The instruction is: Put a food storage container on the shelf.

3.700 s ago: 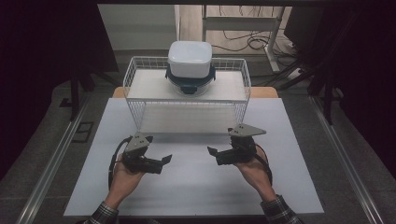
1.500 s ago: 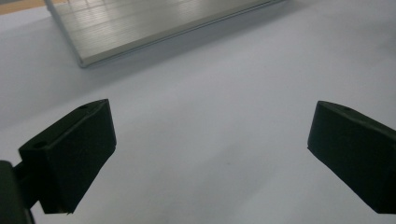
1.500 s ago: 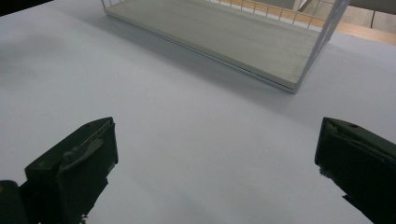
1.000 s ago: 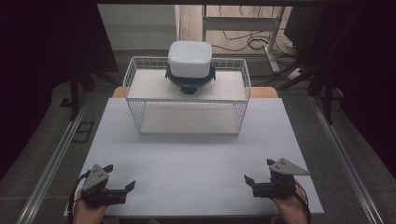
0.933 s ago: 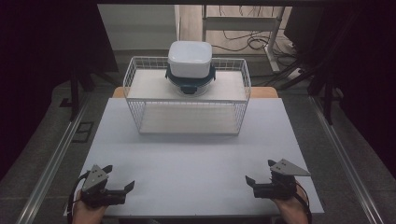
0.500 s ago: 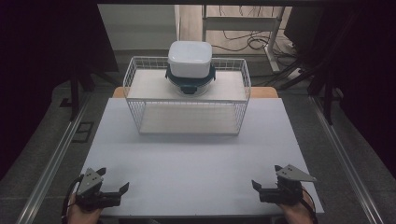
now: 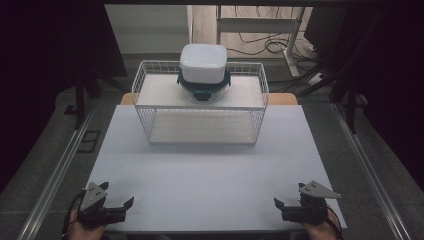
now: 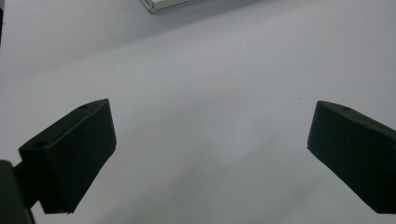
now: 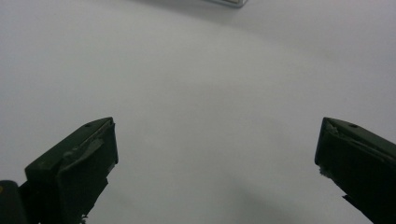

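Left tongs (image 7: 127, 205) and right tongs (image 7: 278, 205) are held wide open and empty at the desk's (image 7: 210, 170) near edge; the lidded container (image 7: 202, 65) sits atop the wire rack (image 7: 200, 107), well apart; a long forward reach is likely called for next.

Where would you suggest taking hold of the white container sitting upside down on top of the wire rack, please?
Probably by its white body, one gripper on each side wall, coming in level from left and right. It rests lid-down on the wire rack, and the dark lid with its clips juts out below, so the smooth, slightly tapered walls above are the free part. Both the left gripper and right gripper are open.
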{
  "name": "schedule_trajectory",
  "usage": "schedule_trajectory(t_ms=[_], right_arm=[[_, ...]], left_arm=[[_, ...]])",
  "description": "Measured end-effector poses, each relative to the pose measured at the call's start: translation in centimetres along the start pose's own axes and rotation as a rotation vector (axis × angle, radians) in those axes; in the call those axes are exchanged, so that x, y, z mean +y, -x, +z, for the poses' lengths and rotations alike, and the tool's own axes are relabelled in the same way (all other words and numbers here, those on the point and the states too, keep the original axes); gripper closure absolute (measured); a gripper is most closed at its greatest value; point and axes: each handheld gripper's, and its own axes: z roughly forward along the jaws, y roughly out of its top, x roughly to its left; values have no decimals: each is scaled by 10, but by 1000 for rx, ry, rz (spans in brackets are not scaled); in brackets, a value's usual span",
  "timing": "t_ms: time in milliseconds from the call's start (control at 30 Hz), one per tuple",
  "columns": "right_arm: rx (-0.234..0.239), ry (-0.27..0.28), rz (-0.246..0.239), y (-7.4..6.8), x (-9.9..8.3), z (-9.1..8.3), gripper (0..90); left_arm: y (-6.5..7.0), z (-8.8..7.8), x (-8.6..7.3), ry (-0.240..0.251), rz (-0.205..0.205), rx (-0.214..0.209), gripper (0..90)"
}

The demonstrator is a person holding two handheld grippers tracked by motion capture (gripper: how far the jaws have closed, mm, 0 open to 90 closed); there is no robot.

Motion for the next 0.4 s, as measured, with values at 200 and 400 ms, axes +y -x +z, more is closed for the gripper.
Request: schedule_trajectory(t_ms=[200,400], right_arm=[[3,-11,8,1,0,1,0],[5,-36,0,0,0,3,6]], left_arm=[[-1,3,1,-31,-10,-8,16],[1,6,2,-56,9,-1,19]])
